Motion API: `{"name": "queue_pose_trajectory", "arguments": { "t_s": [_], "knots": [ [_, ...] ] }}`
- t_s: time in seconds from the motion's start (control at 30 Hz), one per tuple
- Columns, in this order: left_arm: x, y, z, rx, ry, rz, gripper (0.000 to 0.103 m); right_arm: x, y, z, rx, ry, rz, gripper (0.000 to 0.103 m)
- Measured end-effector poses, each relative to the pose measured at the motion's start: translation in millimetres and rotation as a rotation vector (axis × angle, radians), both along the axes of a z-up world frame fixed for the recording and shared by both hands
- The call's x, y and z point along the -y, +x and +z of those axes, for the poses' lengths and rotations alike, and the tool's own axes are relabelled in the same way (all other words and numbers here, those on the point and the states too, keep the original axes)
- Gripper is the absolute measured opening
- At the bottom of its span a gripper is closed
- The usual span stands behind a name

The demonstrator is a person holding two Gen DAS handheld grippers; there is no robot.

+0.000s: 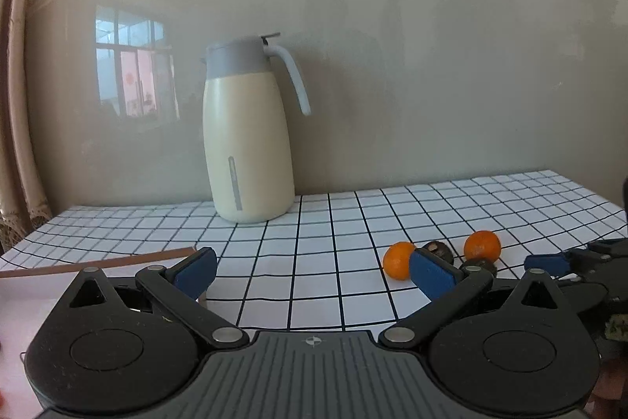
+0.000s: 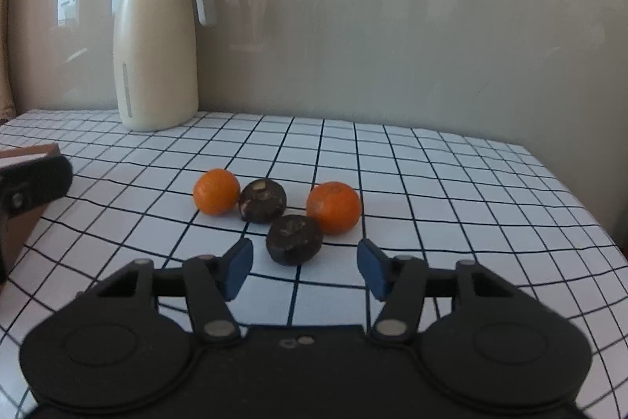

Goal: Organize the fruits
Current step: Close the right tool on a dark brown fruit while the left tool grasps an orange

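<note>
Two oranges (image 2: 216,191) (image 2: 333,207) and two dark brown round fruits (image 2: 263,200) (image 2: 294,239) lie bunched together on the checked tablecloth (image 2: 451,183). My right gripper (image 2: 305,266) is open just in front of the nearer dark fruit, its blue pads apart from it on either side. My left gripper (image 1: 314,271) is open and holds nothing. In the left wrist view, the left orange (image 1: 396,260) sits just behind that gripper's right pad, with the other orange (image 1: 482,245) and the dark fruits (image 1: 439,250) beyond. A blue pad of the right gripper shows at the right edge of that view.
A cream jug (image 1: 247,144) with a grey lid and handle stands at the back by the wall. A brown-edged box (image 1: 98,262) lies at the left, under my left gripper's left finger. The table's right edge (image 2: 588,207) runs close past the fruits.
</note>
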State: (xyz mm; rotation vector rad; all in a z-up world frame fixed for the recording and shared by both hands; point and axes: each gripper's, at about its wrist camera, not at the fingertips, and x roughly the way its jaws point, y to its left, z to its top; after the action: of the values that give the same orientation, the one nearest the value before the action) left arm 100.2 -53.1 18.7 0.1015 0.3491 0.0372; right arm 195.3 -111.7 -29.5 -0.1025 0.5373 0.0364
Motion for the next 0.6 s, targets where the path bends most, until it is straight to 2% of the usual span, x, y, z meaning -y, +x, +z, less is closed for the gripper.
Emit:
{"name": "queue_pose_trajectory", "arguments": {
  "t_s": [0.13, 0.2, 0.37, 0.6],
  "knots": [
    [2.9, 16.8, -6.5, -0.027, -0.008, -0.013, 0.103, -5.3, 18.3, -6.6, -0.036, -0.002, 0.009, 0.046],
    [6.6, 24.9, -9.1, -0.033, -0.006, -0.023, 0.103, -6.7, 26.2, -9.9, -0.061, -0.013, 0.012, 0.036],
    [14.2, 51.8, -20.1, -0.093, -0.033, -0.042, 0.103, 1.6, 39.9, -11.5, -0.084, 0.0, 0.015, 0.028],
    [36.1, 87.7, -33.5, -0.16, -0.015, -0.094, 0.103, 33.3, 46.6, -10.4, -0.091, 0.063, -0.031, 0.027]
  ]
}}
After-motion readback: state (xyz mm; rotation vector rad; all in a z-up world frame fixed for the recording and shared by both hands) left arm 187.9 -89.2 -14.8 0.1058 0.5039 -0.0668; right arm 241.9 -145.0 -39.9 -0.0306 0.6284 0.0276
